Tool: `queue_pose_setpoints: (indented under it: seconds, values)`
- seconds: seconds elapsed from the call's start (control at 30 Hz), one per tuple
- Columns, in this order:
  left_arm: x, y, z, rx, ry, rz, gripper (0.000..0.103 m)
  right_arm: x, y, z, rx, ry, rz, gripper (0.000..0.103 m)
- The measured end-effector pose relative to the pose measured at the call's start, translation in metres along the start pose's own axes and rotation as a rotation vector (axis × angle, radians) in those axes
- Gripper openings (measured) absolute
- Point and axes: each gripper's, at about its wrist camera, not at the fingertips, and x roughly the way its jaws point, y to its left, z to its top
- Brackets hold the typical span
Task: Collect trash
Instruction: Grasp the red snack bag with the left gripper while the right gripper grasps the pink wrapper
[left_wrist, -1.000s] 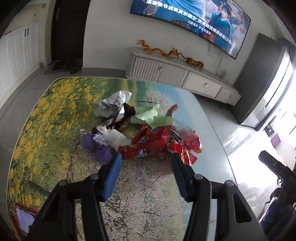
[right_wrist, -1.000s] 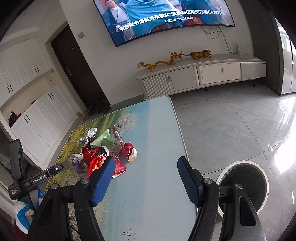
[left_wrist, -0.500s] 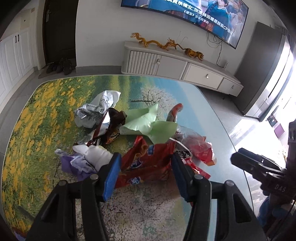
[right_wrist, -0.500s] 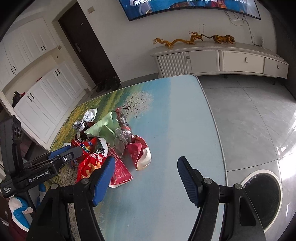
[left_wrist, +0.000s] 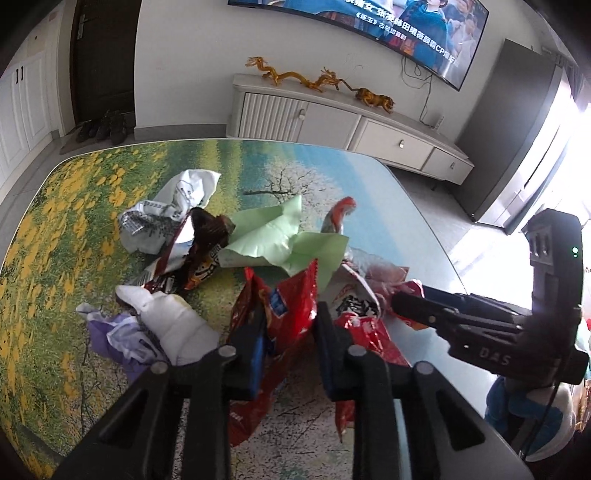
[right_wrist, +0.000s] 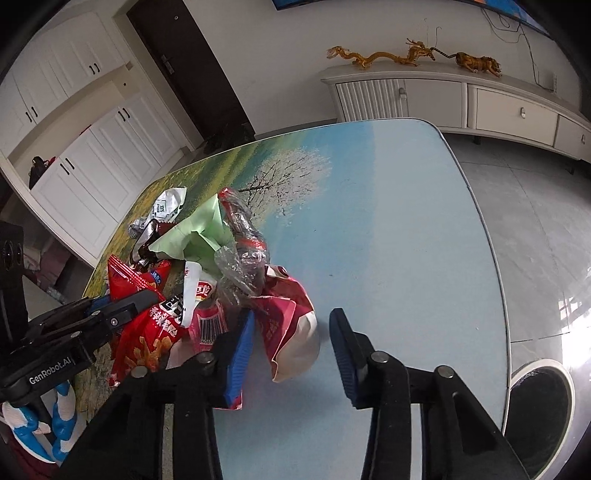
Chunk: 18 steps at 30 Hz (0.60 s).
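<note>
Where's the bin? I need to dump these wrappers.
In the right wrist view, the bin stands on the floor at lower right, just beyond the table's right edge.

Worktop (left_wrist: 85, 221): yellow-flower meadow and blue sky print. Snack bag (left_wrist: 284, 306): red. Paper (left_wrist: 273, 236): pale green. Finger pads (right_wrist: 238, 347): blue.
</note>
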Motion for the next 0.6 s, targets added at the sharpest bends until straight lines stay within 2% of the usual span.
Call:
queue_pose_setpoints:
  seconds: [0.2,0.33,0.6]
  values:
    - [-0.014,-0.004,-0.001,0.000,-0.033,-0.042,0.017,-0.004,0.000,-0.008,-0.010,0.001,0.002,0.022]
    - [-0.028,-0.003,-0.001,-0.015,-0.059,-0.058,0.017,-0.013,0.001,-0.016,-0.012,-0.003,-0.020,0.019]
    - [-0.055,0.000,-0.008,-0.031,-0.098,-0.069,0.017,-0.050,0.002,-0.043,0.007,-0.033,-0.054,0.010]
